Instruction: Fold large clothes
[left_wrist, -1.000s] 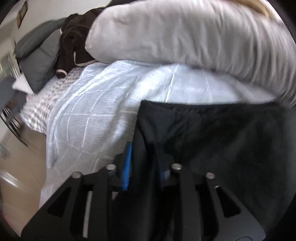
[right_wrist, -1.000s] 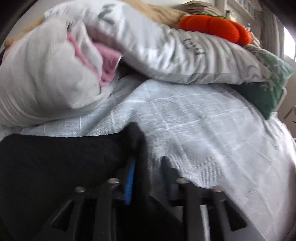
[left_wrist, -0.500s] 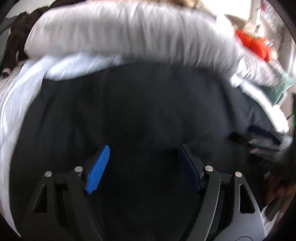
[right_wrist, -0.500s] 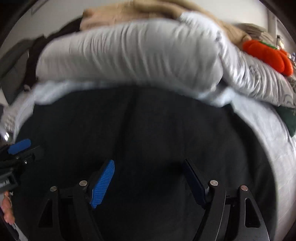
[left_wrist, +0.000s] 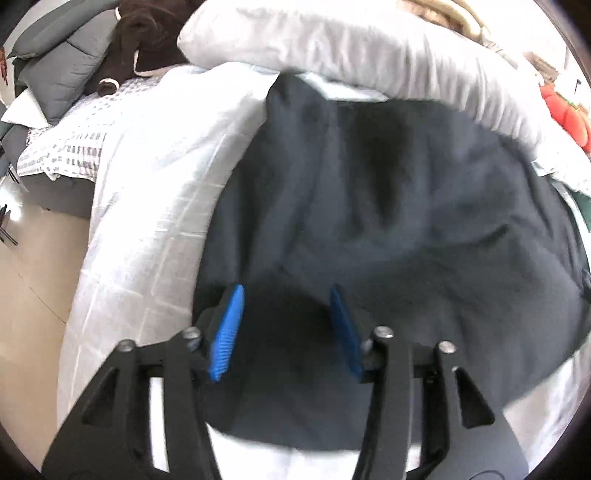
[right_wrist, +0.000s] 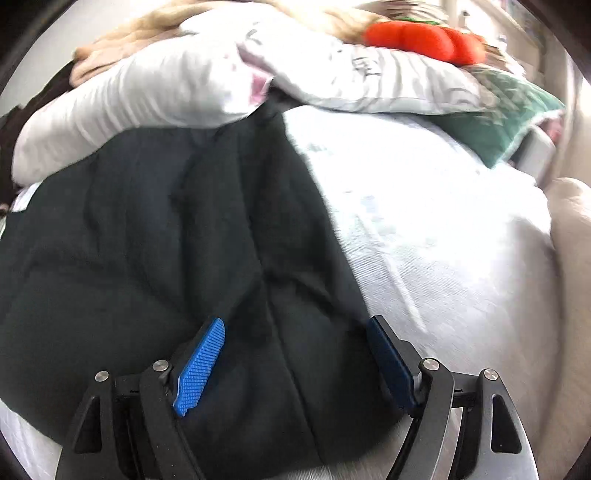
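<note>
A large black garment (left_wrist: 388, 221) lies spread on the pale bed sheet (left_wrist: 147, 177). In the left wrist view my left gripper (left_wrist: 284, 328) is open over the garment's near left part, blue pads apart, nothing between them. In the right wrist view the same garment (right_wrist: 166, 240) fills the left and middle. My right gripper (right_wrist: 295, 365) is open wide above its near right edge, empty. The garment's far edge runs under a white duvet (left_wrist: 351, 48).
The rolled white duvet (right_wrist: 155, 92) lies along the back of the bed. An orange plush (right_wrist: 424, 37) and a green cushion (right_wrist: 509, 110) sit at the back right. A brown plush (left_wrist: 140, 37) and grey pillows (left_wrist: 59, 62) are at the back left. The floor (left_wrist: 33, 277) shows left.
One second ago both grippers were shut on the garment's corners near the duvet. Both have let go, opened and pulled back toward the near edge. The garment now lies flat.
</note>
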